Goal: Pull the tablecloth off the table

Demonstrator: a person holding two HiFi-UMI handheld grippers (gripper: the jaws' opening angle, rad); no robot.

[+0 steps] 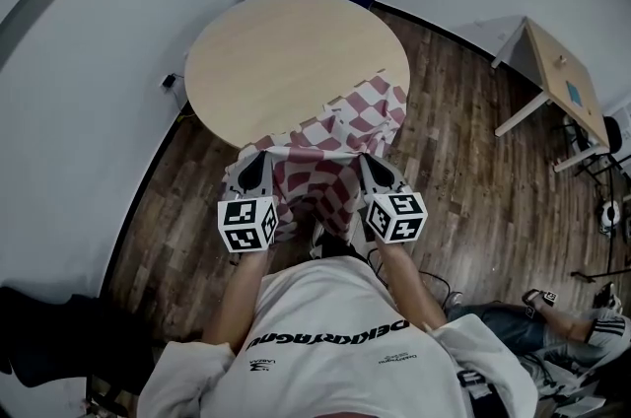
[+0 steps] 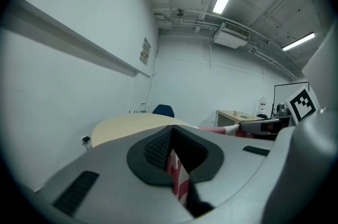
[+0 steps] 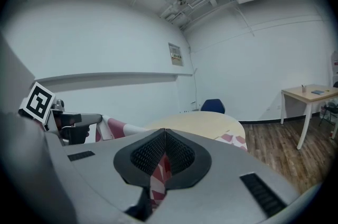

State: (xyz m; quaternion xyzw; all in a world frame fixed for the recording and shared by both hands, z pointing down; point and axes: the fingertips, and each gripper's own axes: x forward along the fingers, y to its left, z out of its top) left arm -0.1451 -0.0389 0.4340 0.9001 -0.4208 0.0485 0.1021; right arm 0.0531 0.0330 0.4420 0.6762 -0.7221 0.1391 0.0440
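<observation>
White walls and a dark wooden floor (image 1: 463, 179) are surrounding a round table (image 1: 286, 51). At its near edge, the left gripper (image 1: 258, 165) is clamping one end of the red-and-white checked tablecloth (image 1: 340, 145), and the right gripper (image 1: 372, 168) is clenching the other end. The cloth is lying along the table's near right edge, its long axis running from there toward the person. Both gripper views are showing fabric pinched between closed jaws. Only the head view is showing the bare tabletop.
</observation>
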